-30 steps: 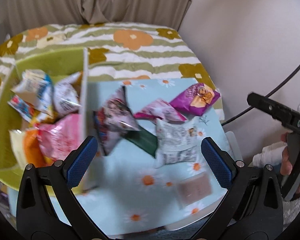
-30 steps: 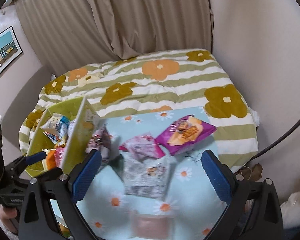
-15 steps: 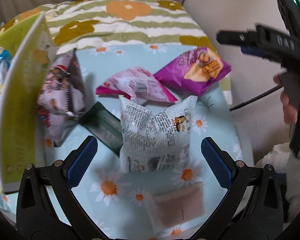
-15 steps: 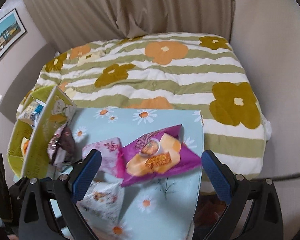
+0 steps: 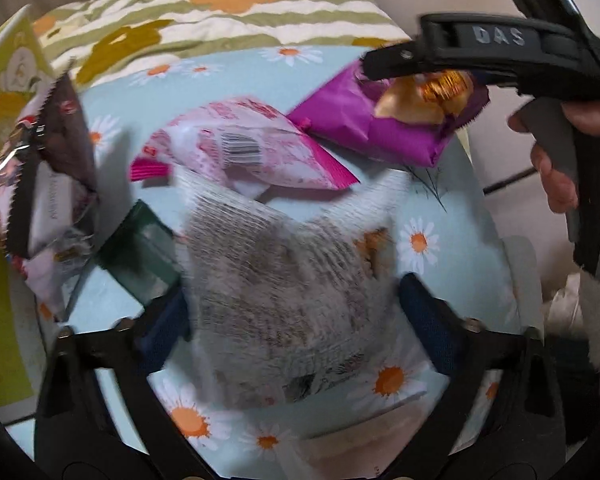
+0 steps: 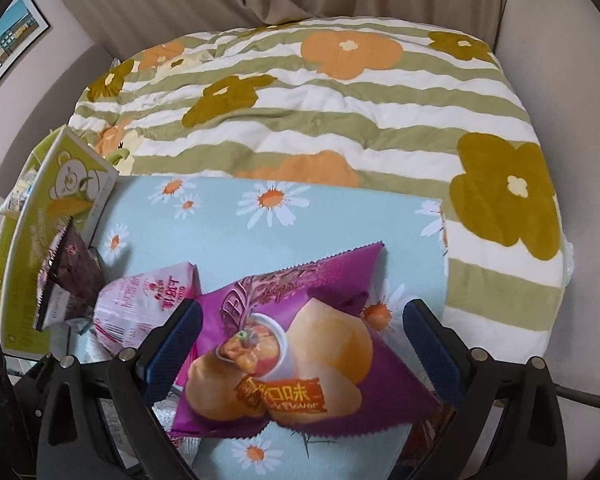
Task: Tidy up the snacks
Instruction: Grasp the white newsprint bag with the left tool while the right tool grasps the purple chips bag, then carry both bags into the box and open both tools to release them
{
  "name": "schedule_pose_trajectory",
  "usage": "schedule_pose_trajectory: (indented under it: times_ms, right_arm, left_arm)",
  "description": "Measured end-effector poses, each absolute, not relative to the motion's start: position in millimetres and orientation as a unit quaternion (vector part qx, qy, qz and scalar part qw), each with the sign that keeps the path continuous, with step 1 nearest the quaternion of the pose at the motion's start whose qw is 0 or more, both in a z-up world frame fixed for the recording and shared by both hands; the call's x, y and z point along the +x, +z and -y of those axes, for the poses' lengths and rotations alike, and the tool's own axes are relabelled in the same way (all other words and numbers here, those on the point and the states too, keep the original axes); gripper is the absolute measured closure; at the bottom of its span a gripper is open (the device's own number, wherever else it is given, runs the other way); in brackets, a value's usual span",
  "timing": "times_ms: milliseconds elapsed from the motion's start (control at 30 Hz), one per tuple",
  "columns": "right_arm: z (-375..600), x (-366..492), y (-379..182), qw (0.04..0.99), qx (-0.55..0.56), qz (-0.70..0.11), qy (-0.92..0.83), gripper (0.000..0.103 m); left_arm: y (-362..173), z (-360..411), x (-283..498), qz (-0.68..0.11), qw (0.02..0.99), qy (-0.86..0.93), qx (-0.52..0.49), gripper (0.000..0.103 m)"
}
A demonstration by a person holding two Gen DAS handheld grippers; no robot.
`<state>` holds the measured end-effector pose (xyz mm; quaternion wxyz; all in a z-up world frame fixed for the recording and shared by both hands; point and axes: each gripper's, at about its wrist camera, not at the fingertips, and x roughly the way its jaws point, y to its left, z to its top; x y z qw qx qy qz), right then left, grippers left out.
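Note:
My left gripper (image 5: 292,320) points down at the table, its jaws closing around a white newsprint-pattern snack bag (image 5: 288,288). The blue pads stand at the bag's two sides, and the blur hides whether they press on it. My right gripper (image 6: 300,340) is open and wide, with a purple snack bag (image 6: 292,344) lying between its fingers. The purple bag (image 5: 380,120) also shows at the top right of the left wrist view, under the right gripper's black finger (image 5: 400,64). A pink bag (image 5: 252,152) lies between the white and purple bags.
A dark snack bag (image 5: 52,168) leans on a green box (image 6: 60,208) with several snacks at the left. A green packet (image 5: 140,252) and a brownish packet (image 5: 372,440) lie on the daisy-print tabletop (image 6: 260,220). A flowered quilt (image 6: 340,100) lies beyond. A hand (image 5: 556,176) grips the right handle.
Both grippers have come down close to the table. The left now straddles the white bag with narrower jaws. The right has moved over the purple bag, still wide.

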<state>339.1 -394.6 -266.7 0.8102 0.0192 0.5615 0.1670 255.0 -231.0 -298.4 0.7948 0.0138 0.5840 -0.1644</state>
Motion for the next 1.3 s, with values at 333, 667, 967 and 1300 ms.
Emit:
schedule_pose_trajectory:
  times_ms: [333,667,967,1300]
  right_arm:
    - [394,338,-282,0.797,0.03,-0.575,0.181,0.003]
    - [395,335,-292,0.783,0.07,-0.588,0.191,0.014]
    - [399,316,-281,0.795,0.072,-0.574,0.183,0.039]
    - [407,292,-218,0.831,0.077,-0.524,0.168,0.039]
  left_arm:
    - [-298,225,256,-0.586,0.788,-0.189,-0.007,0.032]
    - [-292,211,251,-0.592,0.786,-0.175,-0.024,0.035]
    - [-277,207,244,-0.579,0.797,-0.169,-0.031,0.035]
    - [-221,196,225,-0.531,0.83,-0.167,-0.037,0.035]
